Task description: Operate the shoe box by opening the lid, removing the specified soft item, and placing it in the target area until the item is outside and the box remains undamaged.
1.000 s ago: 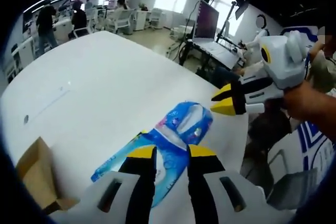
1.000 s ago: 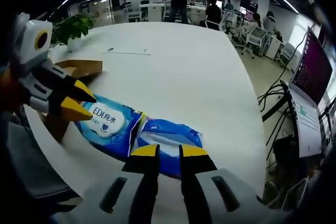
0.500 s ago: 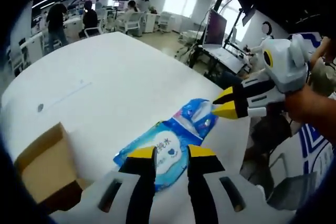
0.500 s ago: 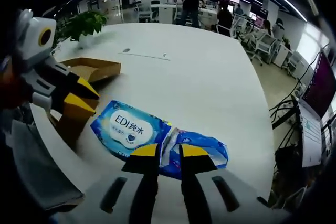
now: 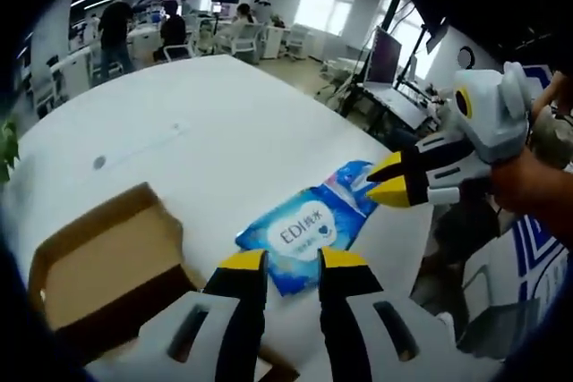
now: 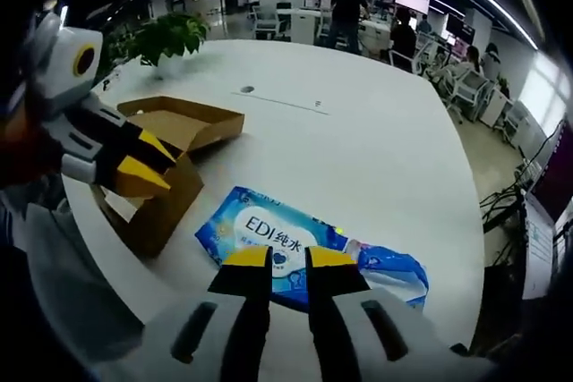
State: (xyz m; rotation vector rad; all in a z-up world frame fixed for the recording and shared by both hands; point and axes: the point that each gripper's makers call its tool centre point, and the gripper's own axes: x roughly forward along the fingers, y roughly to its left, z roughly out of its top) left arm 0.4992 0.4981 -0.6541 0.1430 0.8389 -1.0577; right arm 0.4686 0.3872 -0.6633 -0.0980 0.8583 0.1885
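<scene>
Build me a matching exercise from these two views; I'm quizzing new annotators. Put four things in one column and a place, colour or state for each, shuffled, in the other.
Things:
1. wipes pack
2. cardboard box
3. potted plant
4. left tongs

Descriptions:
A. green, at the table's far edge
B. brown, lid open
C. blue with a white label, lying flat on the white table
D. yellow-tipped, holding nothing

Pairs: 1-C, 2-B, 3-A, 4-D

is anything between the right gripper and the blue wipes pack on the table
Nothing visible is. The blue wipes pack lies flat on the white table, right ahead of the right gripper. The open cardboard box sits off to one side, beside the left gripper.
</scene>
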